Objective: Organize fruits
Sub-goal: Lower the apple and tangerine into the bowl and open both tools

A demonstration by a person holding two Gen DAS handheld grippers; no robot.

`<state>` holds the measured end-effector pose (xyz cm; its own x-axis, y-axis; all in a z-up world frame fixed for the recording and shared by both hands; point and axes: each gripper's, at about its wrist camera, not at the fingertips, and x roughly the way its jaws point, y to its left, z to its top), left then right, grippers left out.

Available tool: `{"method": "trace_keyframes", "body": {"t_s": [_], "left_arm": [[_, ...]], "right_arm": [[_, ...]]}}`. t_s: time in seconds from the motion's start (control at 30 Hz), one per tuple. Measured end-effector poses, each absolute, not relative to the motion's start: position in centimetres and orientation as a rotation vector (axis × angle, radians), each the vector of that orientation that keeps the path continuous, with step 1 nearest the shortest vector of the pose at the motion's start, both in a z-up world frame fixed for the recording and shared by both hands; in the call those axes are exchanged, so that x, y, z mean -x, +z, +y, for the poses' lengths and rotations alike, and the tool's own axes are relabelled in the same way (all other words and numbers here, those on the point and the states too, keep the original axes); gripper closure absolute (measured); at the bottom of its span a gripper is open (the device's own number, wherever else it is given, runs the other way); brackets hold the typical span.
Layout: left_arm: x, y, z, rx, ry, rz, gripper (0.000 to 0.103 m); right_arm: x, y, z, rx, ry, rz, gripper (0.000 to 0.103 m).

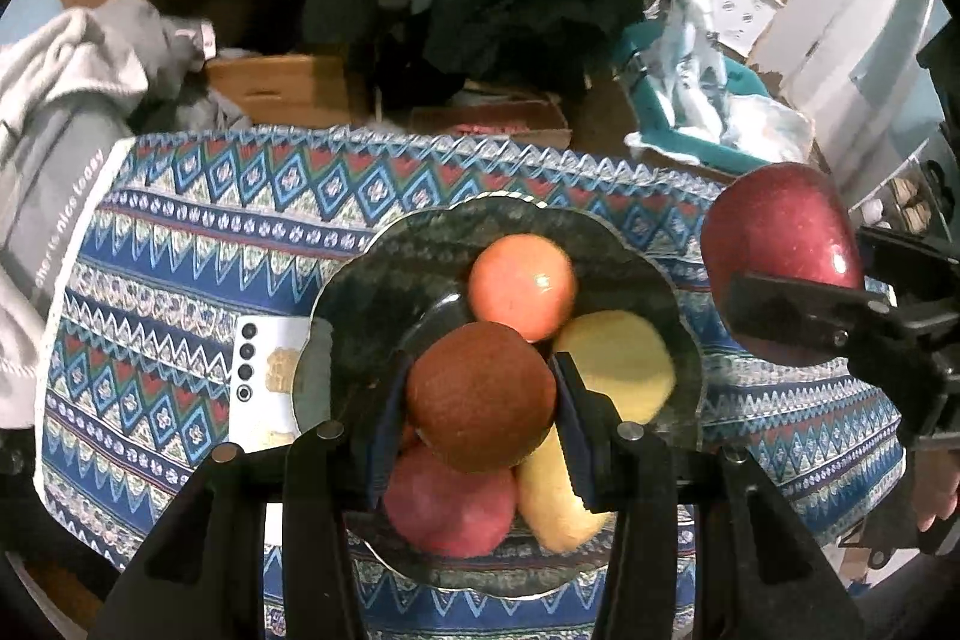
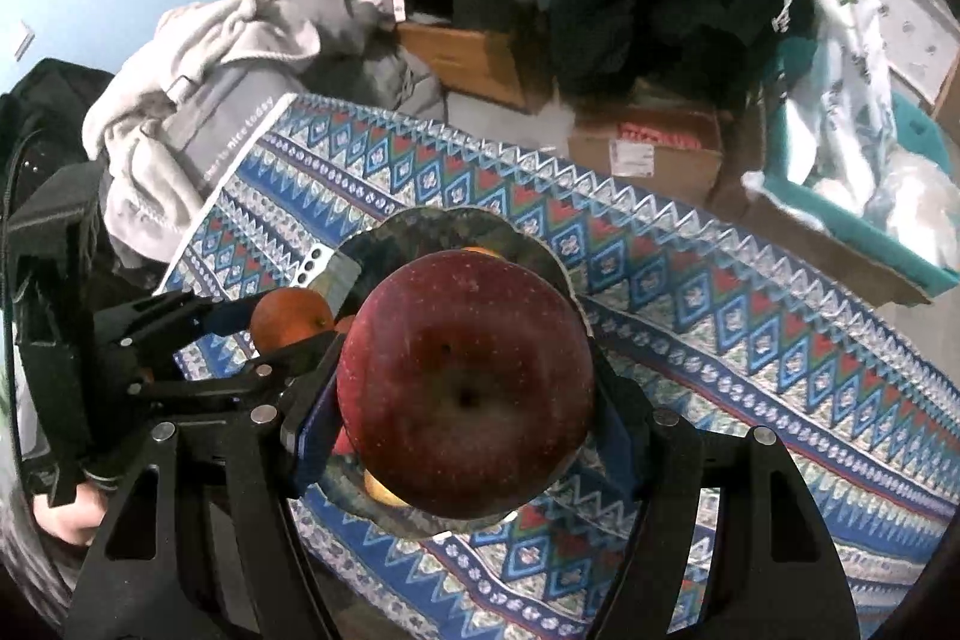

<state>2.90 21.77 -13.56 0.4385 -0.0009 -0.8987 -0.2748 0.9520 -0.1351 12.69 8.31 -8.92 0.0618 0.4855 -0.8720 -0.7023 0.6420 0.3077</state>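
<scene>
Left wrist | plate (image 1: 372, 268): four fruits | left tool (image 1: 480, 400) grips orange (image 1: 480, 394) | right tool (image 2: 465, 388) grips apple (image 2: 465, 388)

Dim indoor light, soft blur, fisheye bending, black vignetted corners, small glare spots

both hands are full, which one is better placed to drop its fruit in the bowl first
Left, probably. The left gripper holds its brown-orange fruit directly over the bowl. The right gripper, holding the red apple, is beside the rim.

Black claw (image 1: 480, 400), blue pads (image 1: 573, 418), silver screws.
</scene>
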Motion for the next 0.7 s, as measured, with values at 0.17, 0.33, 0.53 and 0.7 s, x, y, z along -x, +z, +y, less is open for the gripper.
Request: {"method": "trace_keyframes", "body": {"t_s": [0.17, 0.33, 0.53, 0.7], "left_arm": [[-3.0, -15.5, 22.9, 0.309, 0.199, 1.153, 0.056], [-3.2, -17.0, 23.3, 0.318, 0.208, 1.194, 0.056], [-3.0, -18.0, 23.7, 0.334, 0.22, 1.227, 0.052], [-2.4, -17.6, 24.0, 0.325, 0.228, 1.214, 0.036]], "right_arm": [[-12.8, -10.8, 9.4, 0.215, 0.901, 1.255, 0.031], [-12.6, -12.3, 10.4, 0.206, 0.898, 1.297, 0.031], [-12.5, -13.8, 11.1, 0.179, 0.891, 1.346, 0.031], [-12.2, -14.6, 11.4, 0.183, 0.894, 1.371, 0.031]]}}
